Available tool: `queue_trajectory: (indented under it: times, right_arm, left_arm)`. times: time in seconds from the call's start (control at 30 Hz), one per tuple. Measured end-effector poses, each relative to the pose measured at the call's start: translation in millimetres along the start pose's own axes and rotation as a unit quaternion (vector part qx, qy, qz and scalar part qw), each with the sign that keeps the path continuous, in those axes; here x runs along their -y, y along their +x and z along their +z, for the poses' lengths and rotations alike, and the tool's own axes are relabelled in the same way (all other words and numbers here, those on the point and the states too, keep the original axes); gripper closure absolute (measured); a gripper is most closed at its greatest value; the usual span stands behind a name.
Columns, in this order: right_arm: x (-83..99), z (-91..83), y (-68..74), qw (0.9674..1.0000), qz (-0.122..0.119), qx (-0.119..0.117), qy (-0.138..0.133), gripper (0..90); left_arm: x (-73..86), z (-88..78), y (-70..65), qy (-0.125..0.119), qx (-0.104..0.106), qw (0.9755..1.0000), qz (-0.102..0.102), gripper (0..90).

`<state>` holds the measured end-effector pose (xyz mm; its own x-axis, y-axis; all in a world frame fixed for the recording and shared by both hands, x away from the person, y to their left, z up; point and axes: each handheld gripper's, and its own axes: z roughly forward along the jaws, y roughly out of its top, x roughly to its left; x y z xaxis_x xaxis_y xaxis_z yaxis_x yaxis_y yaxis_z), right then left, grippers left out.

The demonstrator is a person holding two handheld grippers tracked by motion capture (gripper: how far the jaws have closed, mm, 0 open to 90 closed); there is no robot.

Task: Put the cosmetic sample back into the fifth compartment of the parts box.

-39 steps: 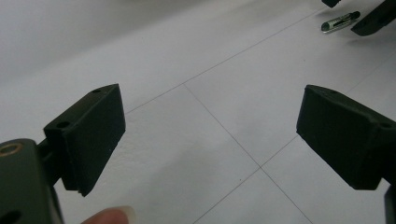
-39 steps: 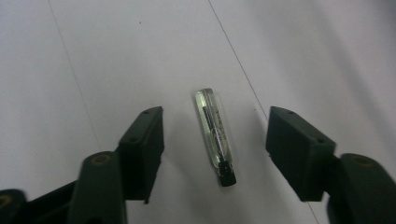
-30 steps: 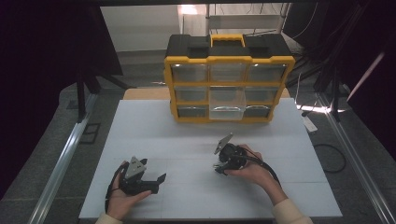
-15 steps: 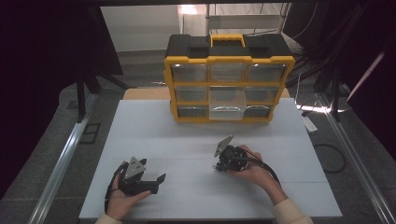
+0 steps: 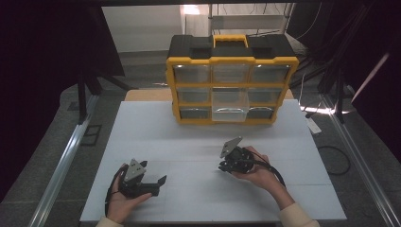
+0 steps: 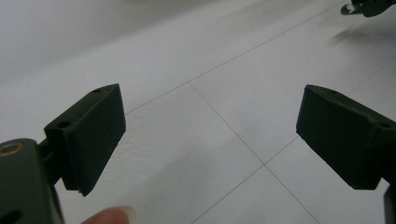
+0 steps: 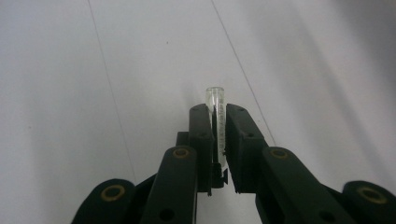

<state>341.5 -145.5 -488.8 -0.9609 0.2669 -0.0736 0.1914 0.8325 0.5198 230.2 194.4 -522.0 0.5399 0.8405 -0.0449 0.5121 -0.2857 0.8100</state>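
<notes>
Tube, summary: small clear tube point(image 7: 215, 122) clamped in the right tongs point(image 7: 216, 112) above the near right part of the table point(image 5: 198, 137); full entry last.
Table: white, ruled by thin lines into large panels; carries the organiser at its far edge; both hands work over its near half.
Organiser: black and yellow case point(image 5: 231, 78) with a yellow handle on top, standing upright at the far middle of the table, its front a grid of clear drawers facing the person.
Drawer: one clear drawer point(image 5: 229, 106) in the middle column, pulled out toward the person, the others flush with the front.
Left hand: hand point(image 5: 122, 201) at the near left of the table, wrapped round the left tongs; a fingertip shows at the bottom of the left gripper view.
Right hand: hand point(image 5: 257, 172) at the near right, well apart from the left, cupping the right tongs from below.
Left tongs: tongs point(image 6: 210, 133) with jaws standing wide apart, nothing between them, bare table beyond.
Right tongs: jaws drawn in almost together, having just closed, pads pressing the tube from both sides.
Tube: slim, transparent, lying lengthwise along the jaws, its rounded end sticking out past the tips; faint print runs down its side, too small to read.
</notes>
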Motion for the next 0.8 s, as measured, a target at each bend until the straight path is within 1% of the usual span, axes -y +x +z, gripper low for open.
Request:
queue_trajectory:
  times: [0.1,0.17,0.2,0.3,0.37,0.57,0.6,0.8]
  right_arm:
    - [-0.5,-6.7,0.5,0.9999,0.007,0.004,-0.011,81.3]
    - [-0.3,-12.4,0.3,0.9996,0.016,0.009,-0.021,81.3]
    - [-0.3,-12.4,0.3,0.9996,0.016,0.009,-0.021,81.3]
    - [0.7,-19.6,-1.1,0.9989,0.022,0.010,-0.040,81.3]
    - [0.9,-20.9,-1.4,0.9989,0.022,0.012,-0.040,81.3]
    - [1.8,-27.0,-2.0,0.9982,0.026,0.014,-0.052,81.3]
    - [1.4,-29.6,-2.0,0.9979,0.027,0.018,-0.056,81.3]
    - [-1.3,-38.5,-1.8,0.9966,0.031,0.021,-0.074,81.3]
  left_arm:
    - [0.0,-0.4,-0.6,-0.002,0.000,1.0000,0.000,8.5]
    - [0.0,-0.6,-0.4,-0.002,0.000,1.0000,0.000,8.5]
    - [0.0,-0.7,-0.2,-0.002,0.000,1.0000,0.000,8.5]
    - [0.1,-0.6,0.4,-0.002,0.000,1.0000,-0.001,8.6]
    - [-0.1,-0.3,0.4,-0.002,0.000,1.0000,-0.001,8.6]
    - [-0.1,-0.1,-1.1,-0.002,-0.001,1.0000,0.002,9.0]
    - [0.0,-0.3,-0.9,-0.003,-0.001,1.0000,0.002,9.1]
    - [0.7,-1.1,0.1,-0.003,0.000,1.0000,0.000,9.2]
